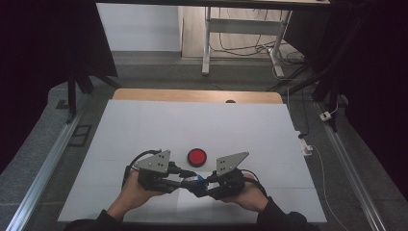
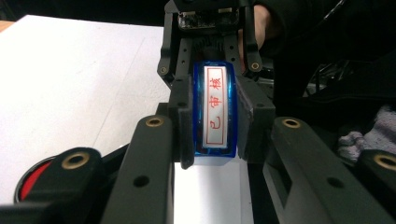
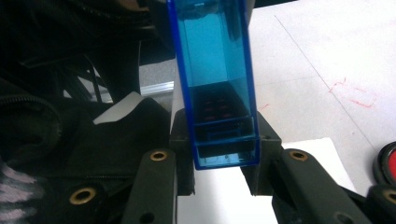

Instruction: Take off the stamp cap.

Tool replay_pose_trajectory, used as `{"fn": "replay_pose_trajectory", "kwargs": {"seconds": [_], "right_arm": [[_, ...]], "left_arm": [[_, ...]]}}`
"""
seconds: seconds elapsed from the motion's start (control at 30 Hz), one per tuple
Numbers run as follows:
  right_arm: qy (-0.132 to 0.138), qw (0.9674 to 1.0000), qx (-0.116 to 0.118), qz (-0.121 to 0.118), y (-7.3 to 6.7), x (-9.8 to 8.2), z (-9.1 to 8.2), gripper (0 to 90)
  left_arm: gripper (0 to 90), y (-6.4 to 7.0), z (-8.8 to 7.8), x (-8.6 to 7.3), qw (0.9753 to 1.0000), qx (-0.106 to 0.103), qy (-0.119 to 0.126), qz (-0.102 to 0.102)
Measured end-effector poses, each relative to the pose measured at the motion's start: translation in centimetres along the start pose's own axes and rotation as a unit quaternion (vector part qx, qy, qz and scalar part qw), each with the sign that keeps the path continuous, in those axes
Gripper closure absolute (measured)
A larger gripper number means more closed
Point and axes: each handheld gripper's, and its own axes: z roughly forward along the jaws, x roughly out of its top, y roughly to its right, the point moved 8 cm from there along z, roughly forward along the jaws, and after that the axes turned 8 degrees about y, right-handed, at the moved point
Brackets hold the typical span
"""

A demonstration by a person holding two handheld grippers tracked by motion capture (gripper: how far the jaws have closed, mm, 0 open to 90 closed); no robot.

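Blue see-through plastic is what I have between both grippers: a self-inking stamp [image 2: 214,112] held above the white table [image 1: 144,130], just nearer me than the red ink pad [image 1: 197,156]. The left gripper [image 1: 179,182] has its fingers [image 2: 181,116] clamped on the stamp's flanks, with the white face and its red framed characters turned toward that camera. The right gripper [image 1: 201,186] has its fingers [image 3: 180,135] pressed on the blue housing from the opposite end.

As I read it, the step is pulling the two stamp parts apart, or handing it across. To do it well, I should keep one grip firm and steady, then draw the other straight along the stamp's long axis, without twisting; smooth, glossy plastic may slip under the pads.

Housing walls look thin, rigid and flat-sided, a long rectangular box. Black stamp works show dimly inside. Matte white paper covers the table near the pad, which is round, shallow and black-rimmed.
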Motion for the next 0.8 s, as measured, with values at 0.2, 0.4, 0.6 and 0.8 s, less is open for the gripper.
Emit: {"fn": "replay_pose_trajectory", "kwargs": {"seconds": [0.2, 0.4, 0.6, 0.8], "right_arm": [[-0.001, 0.9995, -0.004, 0.031, 0.31, -0.04, 0.02, 69.2], [-0.011, 0.9994, -0.014, 0.029, 0.51, -0.29, -0.05, 69.3], [-0.016, 0.9995, -0.021, 0.017, 0.56, -0.4, -0.18, 69.2], [-0.032, 0.9988, -0.037, -0.009, 0.43, -0.54, -0.33, 69.1]], "left_arm": [[71.3, 0.03, -0.04, 0.03, 0.9996, 0.017, -0.006, 0.022], [71.4, -0.17, -0.27, 0.13, 0.9996, 0.025, -0.002, 0.013], [71.3, -0.29, -0.35, 0.14, 0.9995, 0.032, -0.001, 0.005], [71.2, -0.62, -0.61, 0.1, 0.9991, 0.041, 0.003, -0.013]]}}
